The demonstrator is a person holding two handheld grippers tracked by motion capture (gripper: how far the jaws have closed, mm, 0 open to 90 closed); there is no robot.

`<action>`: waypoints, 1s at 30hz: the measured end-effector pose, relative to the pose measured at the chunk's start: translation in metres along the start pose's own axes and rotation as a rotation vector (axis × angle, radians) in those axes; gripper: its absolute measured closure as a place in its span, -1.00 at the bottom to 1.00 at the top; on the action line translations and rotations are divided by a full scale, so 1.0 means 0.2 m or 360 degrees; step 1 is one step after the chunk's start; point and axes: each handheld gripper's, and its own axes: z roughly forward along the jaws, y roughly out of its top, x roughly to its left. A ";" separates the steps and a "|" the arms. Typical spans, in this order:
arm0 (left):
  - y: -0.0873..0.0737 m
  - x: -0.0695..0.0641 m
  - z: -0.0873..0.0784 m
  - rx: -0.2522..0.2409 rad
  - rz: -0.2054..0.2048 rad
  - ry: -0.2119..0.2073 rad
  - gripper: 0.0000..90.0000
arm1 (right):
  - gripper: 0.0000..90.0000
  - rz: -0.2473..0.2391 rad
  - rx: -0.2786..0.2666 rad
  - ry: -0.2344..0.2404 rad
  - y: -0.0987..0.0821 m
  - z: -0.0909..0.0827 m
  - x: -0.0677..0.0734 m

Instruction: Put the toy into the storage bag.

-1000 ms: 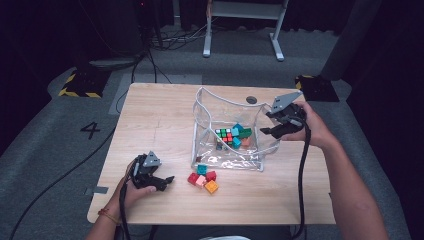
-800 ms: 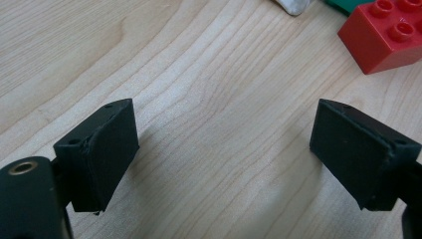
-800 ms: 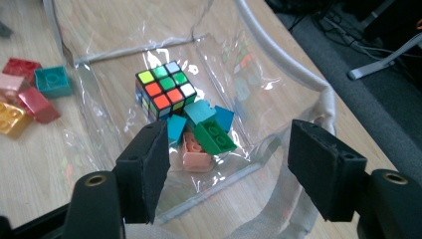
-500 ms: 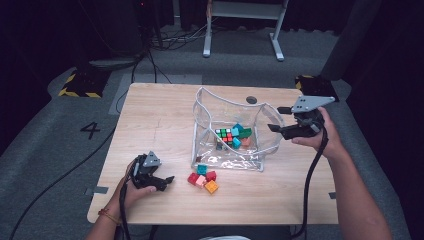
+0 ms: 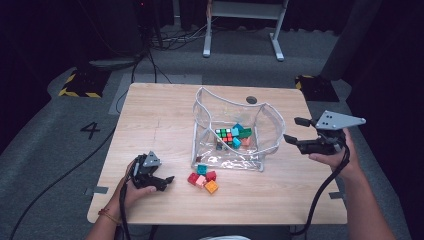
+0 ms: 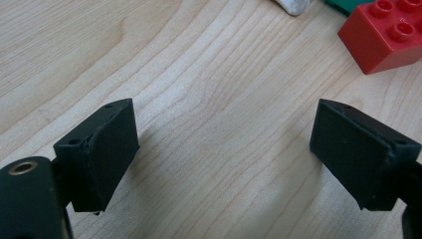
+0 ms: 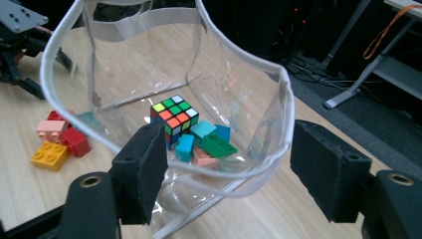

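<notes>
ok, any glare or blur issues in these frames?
High view: soft, dark surround, table evenly lit. Right gripper view: reflections on the clear bag wash out its far wall; cube stays sharp. Left gripper view: crisp wood grain, soft shadows under the jaws, red brick cut off by the frame.

Bag (image 5: 235, 135) mid-table (image 5: 160, 115), puzzle cube (image 5: 224, 135) and bricks inside, loose bricks (image 5: 202, 178) just before it

Bright tabletop (image 5: 165, 115) — dark surroundings (soft shadows)
</notes>
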 end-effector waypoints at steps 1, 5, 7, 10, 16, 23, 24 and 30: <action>0.00 0.00 0.00 0.0000 0.0000 -0.0001 -0.74 | -0.31 -0.0007 -0.0003 -0.0004 -0.02 -0.01 0.01; 0.00 0.00 0.00 0.0002 0.0000 -0.0001 -0.74 | -0.31 0.0012 -0.0017 -0.0016 -0.09 -0.04 0.03; 0.00 0.00 0.00 -0.0001 0.0000 0.0001 -0.74 | -0.31 0.0020 -0.0011 -0.0032 -0.13 -0.05 0.05; 0.00 0.00 0.00 -0.0001 0.0000 0.0001 -0.74 | -0.30 0.0037 -0.0013 -0.0012 -0.20 -0.04 0.08; 0.00 0.00 0.00 0.0001 0.0001 0.0000 -0.74 | -0.29 0.0052 0.0031 0.0001 -0.33 0.00 0.14; 0.00 0.00 0.00 -0.0001 0.0001 0.0000 -0.74 | -0.26 0.0117 0.0024 0.0099 -0.44 0.05 0.22; 0.00 0.00 0.00 0.0000 0.0010 0.0007 -0.74 | -0.26 0.0120 0.0036 0.0124 -0.46 0.06 0.23; 0.00 0.00 0.00 0.0009 -0.0012 -0.0006 -0.74 | -0.26 0.0093 0.0094 0.0245 -0.52 0.20 0.35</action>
